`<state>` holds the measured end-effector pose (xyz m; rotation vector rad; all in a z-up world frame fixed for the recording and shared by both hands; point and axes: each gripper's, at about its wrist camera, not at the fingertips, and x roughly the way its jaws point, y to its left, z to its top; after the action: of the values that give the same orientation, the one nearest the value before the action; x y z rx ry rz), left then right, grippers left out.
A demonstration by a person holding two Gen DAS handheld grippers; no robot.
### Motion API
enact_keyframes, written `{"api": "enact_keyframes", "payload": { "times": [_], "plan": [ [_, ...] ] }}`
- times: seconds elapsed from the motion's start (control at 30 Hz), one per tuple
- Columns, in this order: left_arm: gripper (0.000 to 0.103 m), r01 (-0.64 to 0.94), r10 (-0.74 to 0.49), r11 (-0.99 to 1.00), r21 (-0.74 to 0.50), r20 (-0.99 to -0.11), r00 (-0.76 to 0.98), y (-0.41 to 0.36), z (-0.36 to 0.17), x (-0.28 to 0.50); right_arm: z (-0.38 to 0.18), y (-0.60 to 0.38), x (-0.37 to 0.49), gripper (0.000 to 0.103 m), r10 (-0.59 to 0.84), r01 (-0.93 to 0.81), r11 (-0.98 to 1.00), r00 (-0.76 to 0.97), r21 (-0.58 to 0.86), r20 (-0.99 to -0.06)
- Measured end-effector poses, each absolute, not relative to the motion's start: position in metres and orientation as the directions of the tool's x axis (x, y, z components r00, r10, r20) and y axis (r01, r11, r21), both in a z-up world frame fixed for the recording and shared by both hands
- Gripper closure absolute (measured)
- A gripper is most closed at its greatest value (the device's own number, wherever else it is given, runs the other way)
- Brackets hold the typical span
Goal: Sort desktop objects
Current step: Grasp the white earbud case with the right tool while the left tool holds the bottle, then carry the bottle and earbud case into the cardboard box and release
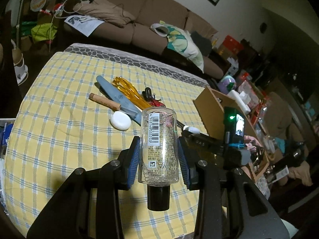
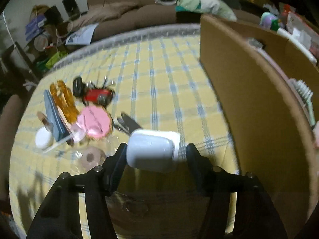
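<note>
Both claws sit low in their own views. Left gripper [image 1: 158, 155] pinches a clear bottle [image 1: 158, 145] between its blue pads [image 1: 134, 159], which press on both sides of the glass; the black cap [image 1: 158, 198] points back toward the camera and the barcode label faces up. Right gripper [image 2: 154, 153] has a small white case [image 2: 152, 152] between its fingers; the near-left finger looks to touch the case, a sliver of cloth shows at the other side, and the blur leaves it unclear whether the case is truly gripped.

Beneath both lies a yellow checked tablecloth [image 1: 59, 139]. Just beyond the bottle, in the left view, a round white soap-like disc [image 1: 120, 120] lies beside a knife with a wooden handle [image 1: 104, 101] and a grey blade [image 1: 117, 97]. Amber plastic tongs [image 1: 129, 92] rest against the blade, with a black clip [image 1: 148, 92] and a red object [image 1: 156, 103] just past them. The right view also shows a pink round thing [image 2: 94, 122] near this pile, though blurred.

To the right stands an open cardboard box [image 2: 249, 99], its wall rising close beside the white case. Farther back, a brown sofa [image 1: 143, 14] runs behind the table, with a patterned pillow [image 1: 183, 43] and papers [image 1: 83, 23] on it.
</note>
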<state>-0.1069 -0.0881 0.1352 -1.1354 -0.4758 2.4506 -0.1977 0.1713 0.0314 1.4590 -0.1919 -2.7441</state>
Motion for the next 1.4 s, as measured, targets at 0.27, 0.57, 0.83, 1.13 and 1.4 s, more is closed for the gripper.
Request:
{"api": "enact_keyframes", "payload": {
  "times": [0.27, 0.57, 0.83, 1.13, 1.4],
  "plan": [
    [0.069, -0.248, 0.507, -0.855, -0.456, -0.631, -0.587, -0.066, 0.144, -0.100, 0.058, 0.170, -0.185, 0.049, -0.147, 0.061, -0.989, -0.581, 0.138, -0.801],
    [0.069, -0.401, 0.612, -0.791, -0.463, -0.610, -0.503, 0.041, 0.169, -0.091, 0.155, 0.243, -0.126, 0.049, -0.216, 0.102, -0.975, -0.648, 0.198, -0.730],
    [0.069, -0.550, 0.649, -0.736, -0.395, -0.644, -0.406, 0.183, 0.184, -0.090, 0.145, 0.361, -0.087, 0.049, -0.061, -0.095, -0.983, -0.633, 0.156, -0.772],
    [0.069, -0.598, 0.567, -0.750, -0.283, -0.740, -0.361, 0.303, 0.147, -0.111, 0.117, 0.434, -0.075, 0.050, -0.047, -0.177, -0.965, -0.607, 0.192, -0.794],
    [0.051, -0.555, 0.527, -0.788, -0.267, -0.759, -0.383, 0.308, 0.137, -0.120, 0.117, 0.446, -0.071, 0.048, -0.094, -0.154, -0.956, -0.642, 0.249, -0.761]
  ]
}}
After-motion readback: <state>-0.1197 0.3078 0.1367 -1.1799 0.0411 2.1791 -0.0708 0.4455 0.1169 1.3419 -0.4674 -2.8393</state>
